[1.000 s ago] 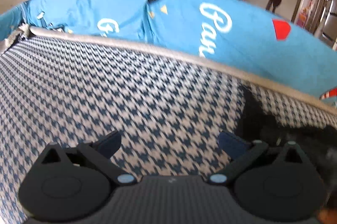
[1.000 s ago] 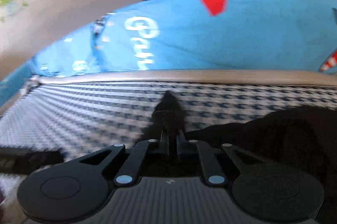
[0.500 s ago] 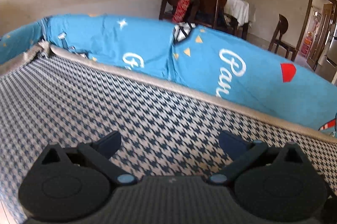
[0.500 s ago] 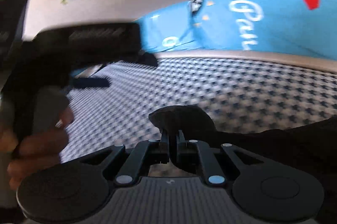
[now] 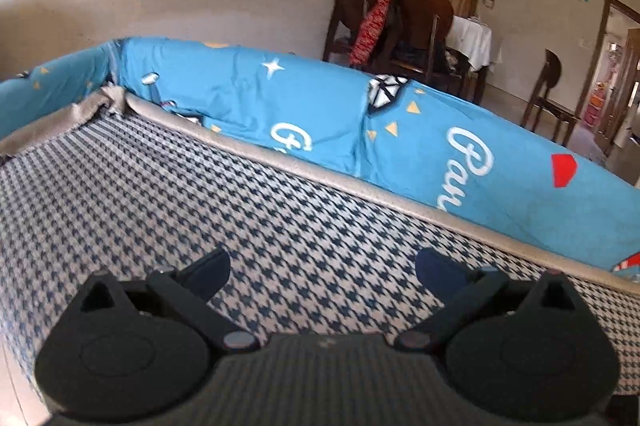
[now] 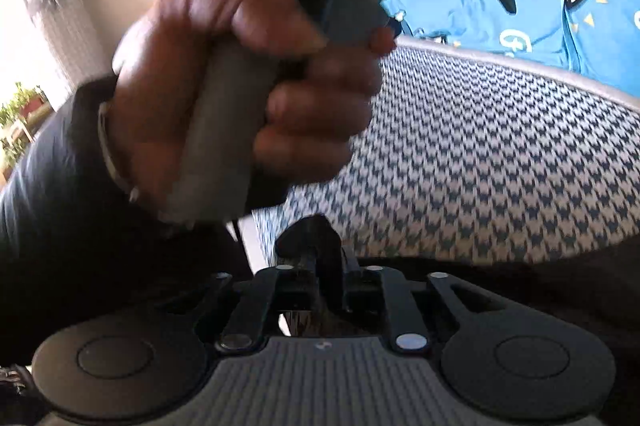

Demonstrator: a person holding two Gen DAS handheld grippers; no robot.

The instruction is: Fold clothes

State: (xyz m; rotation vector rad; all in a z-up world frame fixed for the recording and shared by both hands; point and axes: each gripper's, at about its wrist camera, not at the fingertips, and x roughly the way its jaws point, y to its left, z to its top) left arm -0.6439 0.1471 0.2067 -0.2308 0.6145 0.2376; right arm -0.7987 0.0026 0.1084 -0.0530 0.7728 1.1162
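A bed covered in a navy-and-white houndstooth blanket point(image 5: 248, 194) fills both views, and every place below is told from it. Along the blanket's far edge runs a beige trim, and beyond that stands a bright blue padded bumper point(image 5: 400, 130) with white script lettering and small yellow triangles. Past the bumper, a dark wooden chair point(image 5: 404, 26) draped with a red patterned cloth stands against a cream wall.

The left gripper point(image 5: 322, 268) hovers over the blanket with its fingers spread wide and nothing between them; only houndstooth fabric shows in the gap.

The right gripper point(image 6: 326, 266) sits at the blanket's near edge. Its fingers are close together with a fold of the black garment point(image 6: 310, 232) bunched up between them, and they are parting at this moment; the fold rises as a small peak just past the fingertips. More of the dark garment spreads off to the right, low on the blanket.

Above the right gripper, a person's hand point(image 6: 248, 98) in a dark sleeve grips the grey handle of the left gripper
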